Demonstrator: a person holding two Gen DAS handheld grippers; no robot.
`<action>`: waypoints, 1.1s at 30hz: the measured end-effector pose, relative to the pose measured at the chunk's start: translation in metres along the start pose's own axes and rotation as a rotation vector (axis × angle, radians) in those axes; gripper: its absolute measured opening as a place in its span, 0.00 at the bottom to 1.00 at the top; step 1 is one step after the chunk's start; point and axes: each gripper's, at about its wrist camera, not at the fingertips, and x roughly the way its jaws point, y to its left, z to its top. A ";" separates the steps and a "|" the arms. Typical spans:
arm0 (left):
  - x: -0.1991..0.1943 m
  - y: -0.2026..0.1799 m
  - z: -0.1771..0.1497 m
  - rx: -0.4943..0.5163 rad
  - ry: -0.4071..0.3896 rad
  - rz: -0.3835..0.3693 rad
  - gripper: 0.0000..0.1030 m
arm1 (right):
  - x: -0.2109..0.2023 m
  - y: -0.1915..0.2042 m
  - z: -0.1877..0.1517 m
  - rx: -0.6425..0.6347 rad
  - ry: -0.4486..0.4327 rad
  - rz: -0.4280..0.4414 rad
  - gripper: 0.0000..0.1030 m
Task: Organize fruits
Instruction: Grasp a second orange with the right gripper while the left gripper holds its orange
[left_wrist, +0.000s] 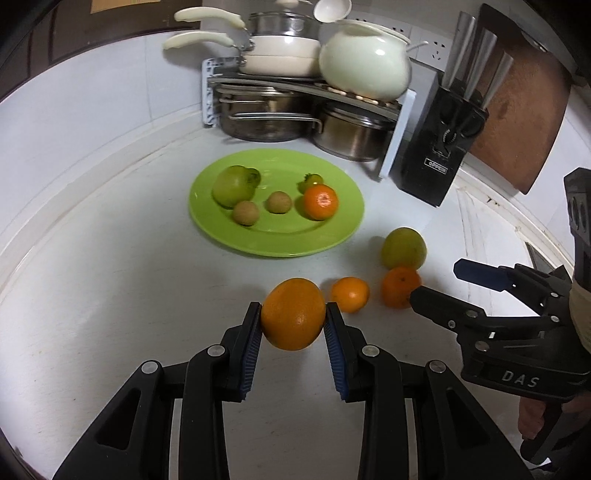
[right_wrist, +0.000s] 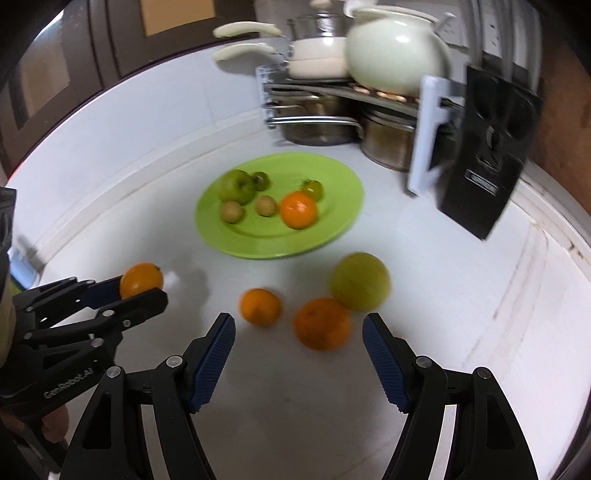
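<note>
Between left claw (left_wrist: 293, 321) pads: orange (left_wrist: 293, 319), clamped, above counter (left_wrist: 110, 295).

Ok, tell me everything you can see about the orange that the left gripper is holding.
The orange is round, slightly oval, with smooth, glossy, finely dimpled peel, evenly orange and unblemished. It is clamped between the blue ribbed pads of the left gripper, held clear above the white counter, short of the green plate. Nothing else touches it.

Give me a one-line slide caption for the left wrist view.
Left gripper shut on an orange, green plate of fruit ahead, right gripper open.
</note>
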 end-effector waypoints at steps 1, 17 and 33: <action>0.001 -0.002 0.000 0.003 0.001 0.004 0.33 | 0.002 -0.004 -0.001 0.007 0.001 -0.003 0.70; 0.023 -0.004 0.001 -0.022 0.039 0.043 0.33 | 0.044 -0.016 -0.006 0.009 0.099 0.034 0.53; 0.017 -0.006 0.000 -0.016 0.027 0.040 0.33 | 0.039 -0.014 -0.006 -0.015 0.089 0.044 0.42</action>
